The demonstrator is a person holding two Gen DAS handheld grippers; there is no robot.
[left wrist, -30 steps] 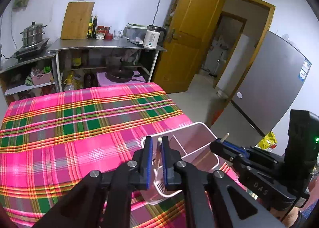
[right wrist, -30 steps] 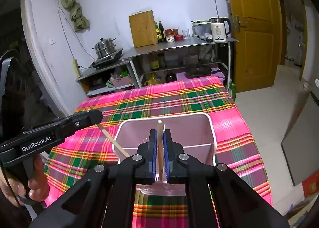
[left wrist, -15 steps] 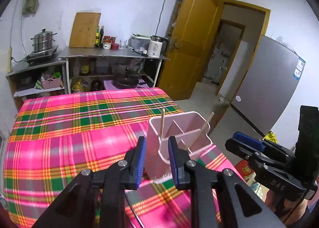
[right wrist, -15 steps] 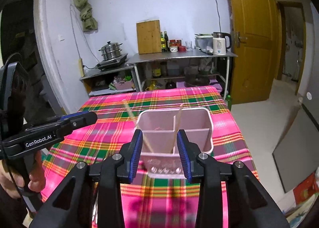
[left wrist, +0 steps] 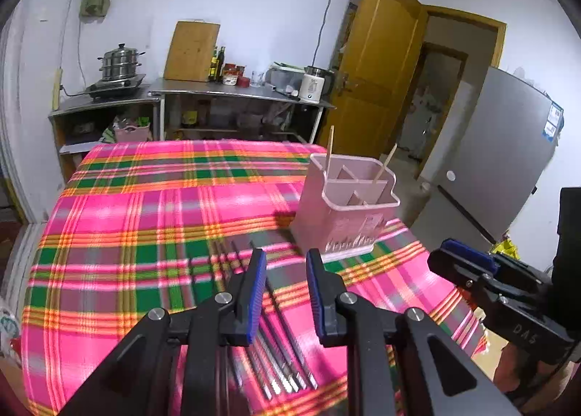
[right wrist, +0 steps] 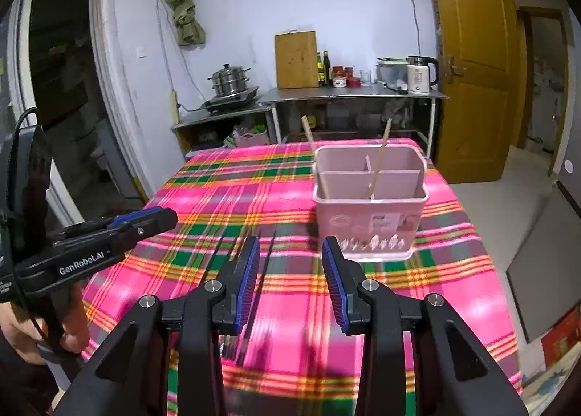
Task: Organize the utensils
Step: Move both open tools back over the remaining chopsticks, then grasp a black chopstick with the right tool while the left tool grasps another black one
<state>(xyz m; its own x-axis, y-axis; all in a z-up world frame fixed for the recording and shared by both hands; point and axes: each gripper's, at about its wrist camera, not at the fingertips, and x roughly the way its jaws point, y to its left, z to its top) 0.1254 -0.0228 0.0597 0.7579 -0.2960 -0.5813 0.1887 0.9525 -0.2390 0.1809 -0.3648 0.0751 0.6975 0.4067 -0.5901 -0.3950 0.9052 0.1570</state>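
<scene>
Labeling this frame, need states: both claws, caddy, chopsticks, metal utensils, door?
left claw: open, empty
right claw: open, empty
pink caddy: upright on the tablecloth
wooden chopsticks: two, leaning in the caddy
metal utensils: flat on the cloth
yellow door: open

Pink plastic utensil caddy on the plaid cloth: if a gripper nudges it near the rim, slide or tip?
The pink plastic utensil caddy is tall, thin-walled and holds only two wooden chopsticks, so probably light and tippy. The plaid tablecloth may bunch rather than let it slide.
</scene>
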